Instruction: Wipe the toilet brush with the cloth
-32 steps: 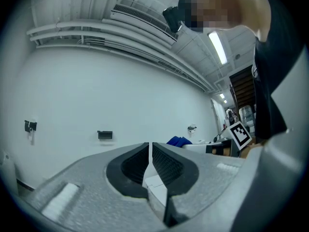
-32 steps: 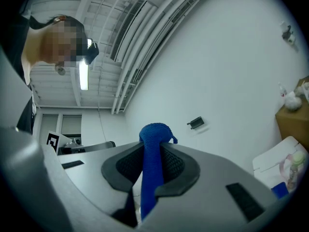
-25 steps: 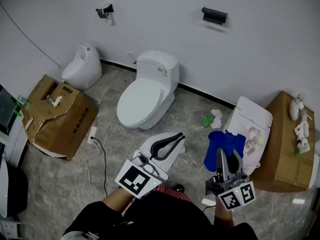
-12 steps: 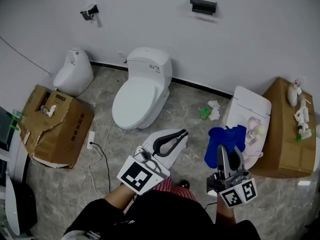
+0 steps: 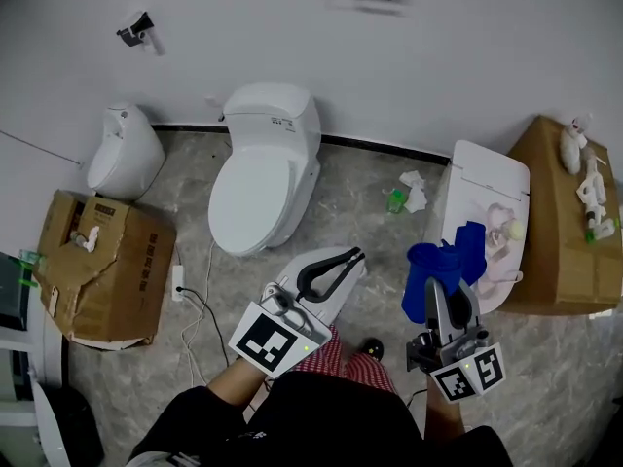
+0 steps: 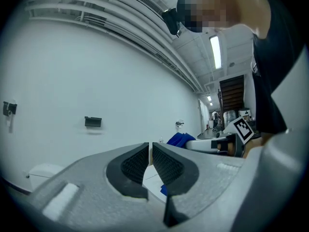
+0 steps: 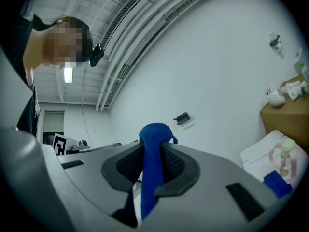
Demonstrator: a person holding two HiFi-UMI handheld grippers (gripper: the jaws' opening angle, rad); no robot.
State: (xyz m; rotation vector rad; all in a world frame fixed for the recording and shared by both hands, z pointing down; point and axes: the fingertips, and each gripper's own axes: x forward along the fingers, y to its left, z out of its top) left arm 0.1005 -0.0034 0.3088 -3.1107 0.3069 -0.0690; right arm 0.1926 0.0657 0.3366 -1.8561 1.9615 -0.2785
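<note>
While we held both tongs out over the grey marbled floor, the left gripper had its jaws drawn together to a hairline slit, with nothing between the ribbed pads. The left gripper view showed the same thin gap and only the pale wall beyond it.

Our right gripper was clamped on the blue cloth. In the right gripper view a fold of the cloth stood up past the jaw tips and a strip of it hung down between the pads.

The two grippers were apart, with a band of bare floor between them. Ahead of the left one lay open floor up to the white toilet, which stood against the wall. A thin cable trailed across the floor beside the left cardboard box.

On the right, room was tighter. In the head view the cloth overlapped the near edge of a white lid that leaned beside the right cardboard box. A pinkish item lay on that lid, too small for us to identify. Crumpled paper sat on the floor near the wall's dark skirting.
</note>
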